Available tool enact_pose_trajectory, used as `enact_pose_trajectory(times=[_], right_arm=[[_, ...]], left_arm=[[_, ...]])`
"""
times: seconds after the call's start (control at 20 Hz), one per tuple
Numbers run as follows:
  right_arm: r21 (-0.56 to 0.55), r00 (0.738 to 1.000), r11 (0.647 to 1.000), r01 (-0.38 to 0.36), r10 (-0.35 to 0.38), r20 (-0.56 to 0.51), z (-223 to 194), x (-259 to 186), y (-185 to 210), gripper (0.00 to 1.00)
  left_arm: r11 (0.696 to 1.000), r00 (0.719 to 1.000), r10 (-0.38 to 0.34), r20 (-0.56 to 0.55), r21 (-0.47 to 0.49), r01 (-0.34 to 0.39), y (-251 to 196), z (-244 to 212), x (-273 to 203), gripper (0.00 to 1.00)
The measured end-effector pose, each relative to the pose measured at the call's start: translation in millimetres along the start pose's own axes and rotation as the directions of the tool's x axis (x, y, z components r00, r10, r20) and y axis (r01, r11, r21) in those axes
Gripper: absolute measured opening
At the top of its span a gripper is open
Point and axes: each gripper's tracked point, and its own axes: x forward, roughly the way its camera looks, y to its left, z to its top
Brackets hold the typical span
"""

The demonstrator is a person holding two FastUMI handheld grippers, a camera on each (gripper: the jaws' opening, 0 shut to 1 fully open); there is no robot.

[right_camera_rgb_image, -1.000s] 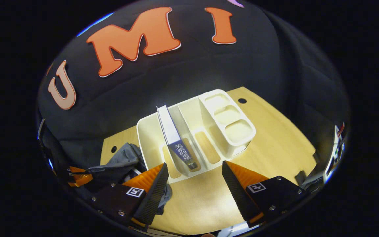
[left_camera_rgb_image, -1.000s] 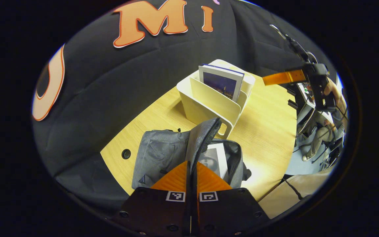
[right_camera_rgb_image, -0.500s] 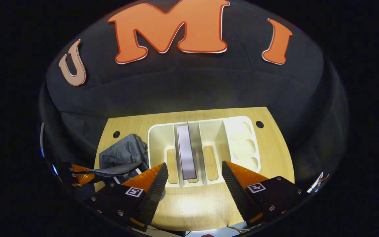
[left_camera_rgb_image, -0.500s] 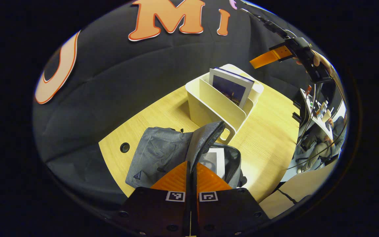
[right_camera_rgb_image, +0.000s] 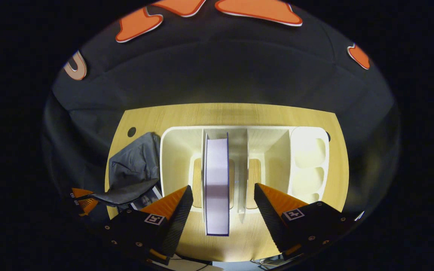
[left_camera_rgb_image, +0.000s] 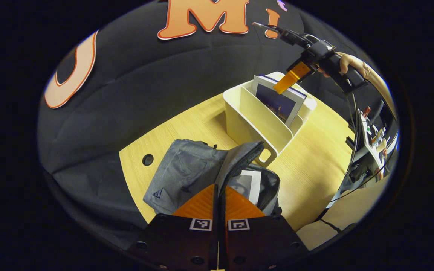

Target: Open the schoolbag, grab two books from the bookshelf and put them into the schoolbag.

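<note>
Left gripper view: left claw (left_camera_rgb_image: 219, 195) pinched shut on the grey fabric schoolbag's (left_camera_rgb_image: 187, 175) raised flap; cream plastic bookshelf (left_camera_rgb_image: 256, 124) at one o'clock on the wooden bench (left_camera_rgb_image: 311, 158).

Right gripper view: right claw (right_camera_rgb_image: 222, 205) wide open, holding nothing, straddling the upright purple-edged book (right_camera_rgb_image: 217, 180) at twelve o'clock.

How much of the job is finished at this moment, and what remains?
Done: the schoolbag is open, its flap pinched up by the left hand-held gripper, and one book lies inside. In hand: the open right hand-held gripper hovers above the second book standing in the bookshelf. Left: grasp it and put it in the schoolbag.
</note>
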Motion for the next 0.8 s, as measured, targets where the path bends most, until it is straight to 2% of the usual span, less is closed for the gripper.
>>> enact_pose_trajectory(times=[0.05, 0.15, 0.25, 0.4, 0.6, 0.8], right_arm=[[-0.008, 1.0, 1.0, 0.003, -0.003, -0.012, -0.1, 6.5, -2.6, 0.98], [-0.009, 1.0, 1.0, 0.018, -0.019, -0.025, 2.1, 17.4, -6.5, 0.88], [-0.005, 0.999, 1.0, 0.016, -0.016, -0.037, 3.4, 24.5, -2.6, 0.71], [-0.015, 0.999, 1.0, 0.012, -0.012, -0.038, 2.4, 28.7, 2.9, 0.4], [0.006, 1.0, 1.0, 0.009, -0.009, -0.009, 8.7, 22.6, -0.2, 0.35], [0.029, 1.0, 1.0, -0.01, 0.009, 0.024, 9.1, -5.0, -0.5, 0.35]], left_arm=[[1.0, 1.0, 0.003, -0.006, -0.006, -0.003, -0.3, 0.6, 0.9, 0.02], [1.0, 1.0, 0.007, -0.013, -0.013, -0.007, -0.1, 1.1, 0.0, 0.01], [1.0, 1.0, 0.011, -0.018, -0.02, -0.012, 1.3, -0.8, 1.0, 0.01], [0.999, 1.0, 0.013, -0.024, -0.03, -0.014, 2.9, -1.1, 1.1, 0.02], [0.999, 1.0, 0.011, -0.028, -0.03, -0.012, 1.2, -2.7, -0.4, 0.01], [1.0, 1.0, 0.002, -0.027, -0.002, -0.002, -0.3, -0.9, -1.2, 0.01]])
